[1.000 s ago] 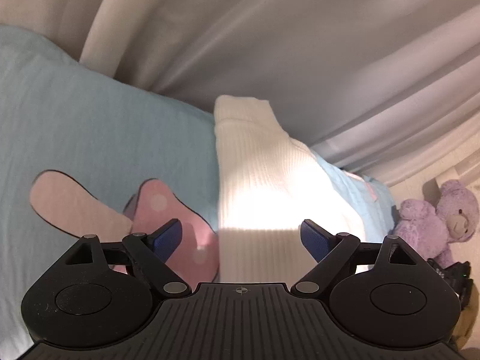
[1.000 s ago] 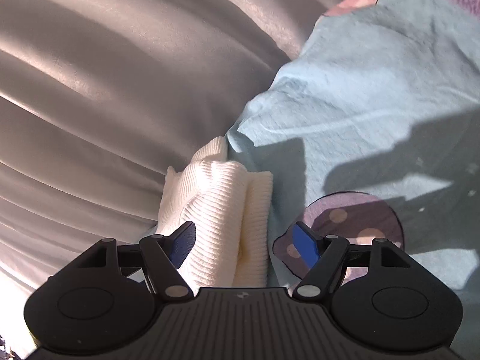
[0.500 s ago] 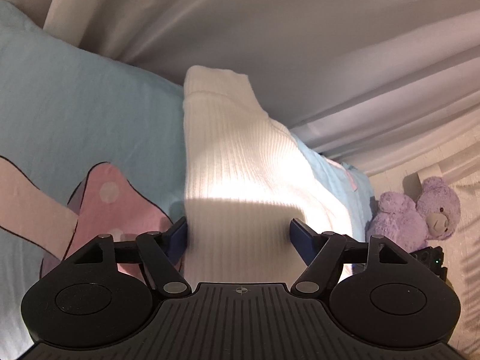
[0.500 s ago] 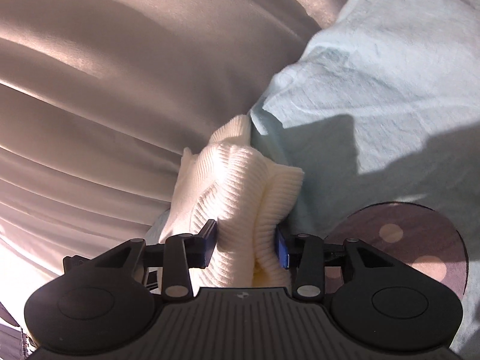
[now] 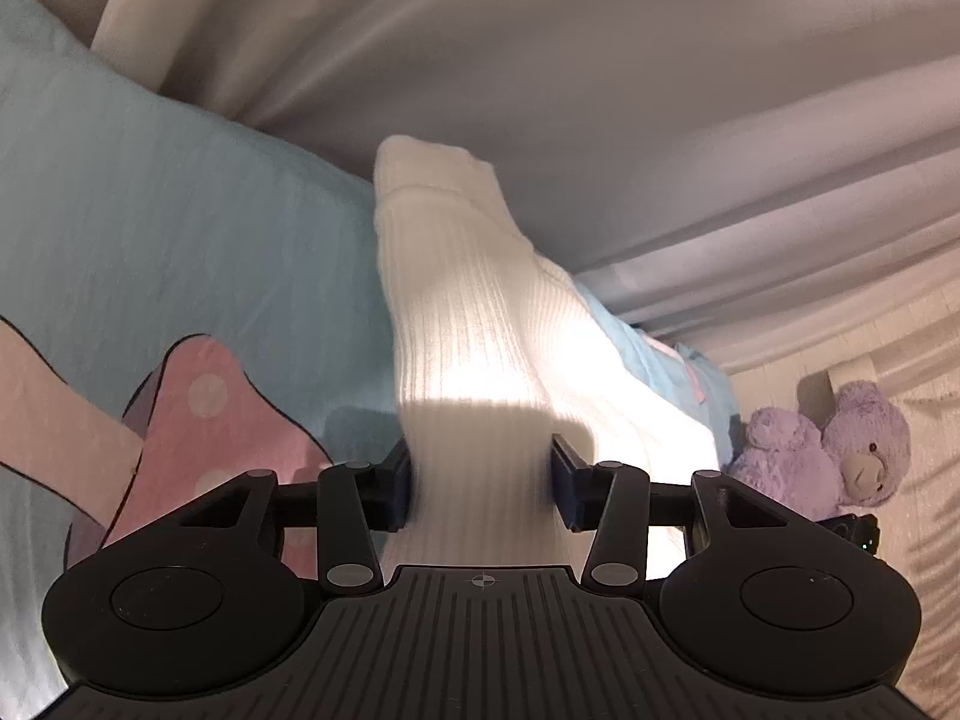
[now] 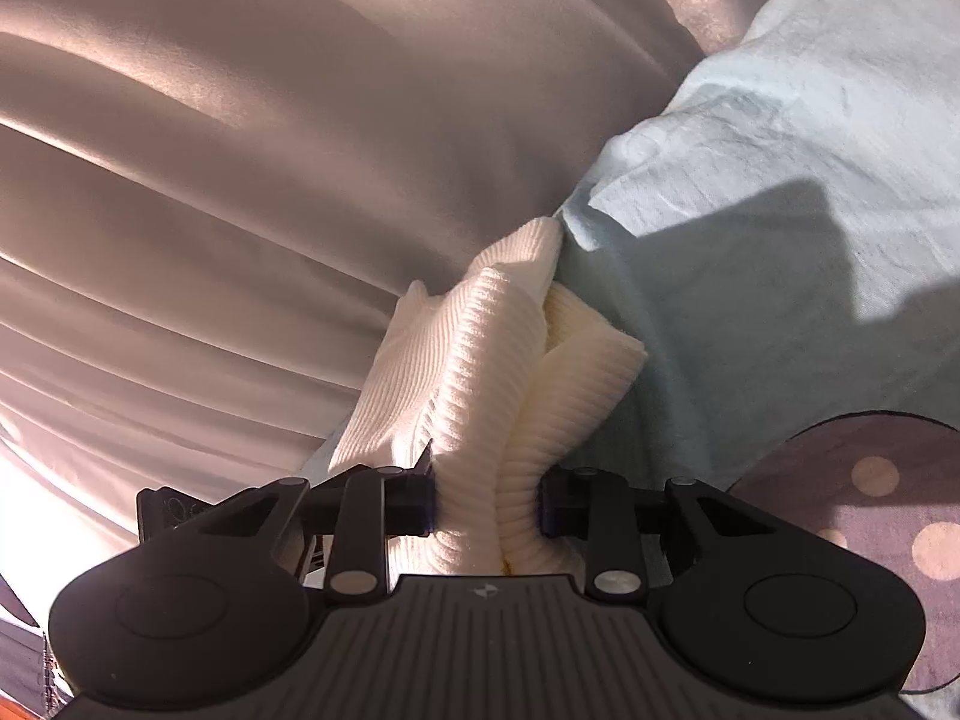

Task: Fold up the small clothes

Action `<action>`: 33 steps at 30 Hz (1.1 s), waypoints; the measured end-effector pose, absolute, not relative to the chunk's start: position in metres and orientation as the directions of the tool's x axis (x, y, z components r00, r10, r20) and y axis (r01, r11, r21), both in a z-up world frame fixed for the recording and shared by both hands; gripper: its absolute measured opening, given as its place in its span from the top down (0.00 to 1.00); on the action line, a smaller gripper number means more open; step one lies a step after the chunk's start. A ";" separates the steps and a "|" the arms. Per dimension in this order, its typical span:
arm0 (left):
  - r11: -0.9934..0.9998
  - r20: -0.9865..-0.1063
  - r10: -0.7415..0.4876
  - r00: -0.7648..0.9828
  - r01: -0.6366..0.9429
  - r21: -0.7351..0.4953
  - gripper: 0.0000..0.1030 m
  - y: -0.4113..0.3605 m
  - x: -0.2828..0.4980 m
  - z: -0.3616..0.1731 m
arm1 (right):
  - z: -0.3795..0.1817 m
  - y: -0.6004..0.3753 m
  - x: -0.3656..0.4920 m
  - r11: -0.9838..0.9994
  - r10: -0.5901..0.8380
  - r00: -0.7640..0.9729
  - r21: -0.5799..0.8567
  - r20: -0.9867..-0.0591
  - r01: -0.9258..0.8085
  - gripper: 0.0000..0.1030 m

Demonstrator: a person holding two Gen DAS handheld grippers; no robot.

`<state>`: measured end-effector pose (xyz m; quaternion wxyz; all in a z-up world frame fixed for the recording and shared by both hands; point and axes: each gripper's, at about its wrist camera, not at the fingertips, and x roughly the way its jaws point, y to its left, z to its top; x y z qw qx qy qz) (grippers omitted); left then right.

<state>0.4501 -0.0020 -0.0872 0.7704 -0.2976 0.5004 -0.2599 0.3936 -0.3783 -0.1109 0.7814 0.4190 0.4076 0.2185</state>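
Left wrist view: the left gripper [image 5: 480,483] has its fingers [image 5: 397,489] pinching one end of a white ribbed sock [image 5: 465,324], which stretches away over the blue sheet [image 5: 180,252] toward the curtain [image 5: 600,90]. A pink mushroom print [image 5: 210,420] lies left; a purple bear [image 5: 834,450] sits far right.

Right wrist view: the right gripper [image 6: 486,501] pinches the bunched sock [image 6: 480,372] between its fingers [image 6: 555,501], at the sheet's [image 6: 780,150] edge beside the curtain [image 6: 240,150].

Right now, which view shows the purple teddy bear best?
The left wrist view: the teddy bear sits whole at its right edge, beyond the white sock held by the left gripper. The right wrist view does not show it.
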 end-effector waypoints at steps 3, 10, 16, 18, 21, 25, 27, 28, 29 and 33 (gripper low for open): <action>0.672 -0.594 -0.713 0.373 0.122 -0.730 0.56 -0.003 0.446 -0.076 | -0.099 -0.372 0.391 0.558 0.685 0.578 0.830 -0.444 -0.023 0.75; 0.661 -0.563 -0.727 0.394 0.180 -0.728 0.57 -0.004 0.425 -0.035 | -0.069 -0.353 0.380 0.556 0.711 0.567 0.826 -0.416 -0.091 0.75; 0.671 -0.555 -0.712 0.430 0.182 -0.719 0.57 0.018 0.394 -0.004 | -0.050 -0.333 0.369 0.529 0.748 0.536 0.839 -0.391 -0.126 0.75; 0.683 -0.566 -0.698 0.438 0.170 -0.711 0.57 0.025 0.384 0.000 | -0.048 -0.323 0.365 0.527 0.762 0.512 0.839 -0.397 -0.135 0.75; 0.705 -0.595 -0.673 0.440 0.137 -0.696 0.56 0.039 0.367 0.001 | -0.050 -0.306 0.359 0.527 0.779 0.467 0.840 -0.418 -0.128 0.75; 0.727 -0.627 -0.643 0.439 0.094 -0.680 0.56 0.061 0.348 -0.005 | -0.054 -0.284 0.352 0.528 0.796 0.418 0.840 -0.438 -0.124 0.75; 0.734 -0.635 -0.632 0.445 0.081 -0.674 0.56 0.069 0.340 -0.009 | -0.057 -0.273 0.349 0.525 0.803 0.399 0.843 -0.443 -0.121 0.75; 0.735 -0.637 -0.627 0.448 0.069 -0.675 0.56 0.075 0.336 -0.012 | -0.059 -0.270 0.349 0.522 0.806 0.391 0.844 -0.444 -0.118 0.75; 0.735 -0.639 -0.624 0.450 0.059 -0.676 0.56 0.079 0.333 -0.014 | -0.061 -0.266 0.349 0.521 0.809 0.383 0.846 -0.446 -0.116 0.75; 0.729 -0.645 -0.615 0.454 0.014 -0.685 0.56 0.097 0.326 -0.030 | -0.070 -0.252 0.350 0.531 0.807 0.361 0.842 -0.468 -0.096 0.75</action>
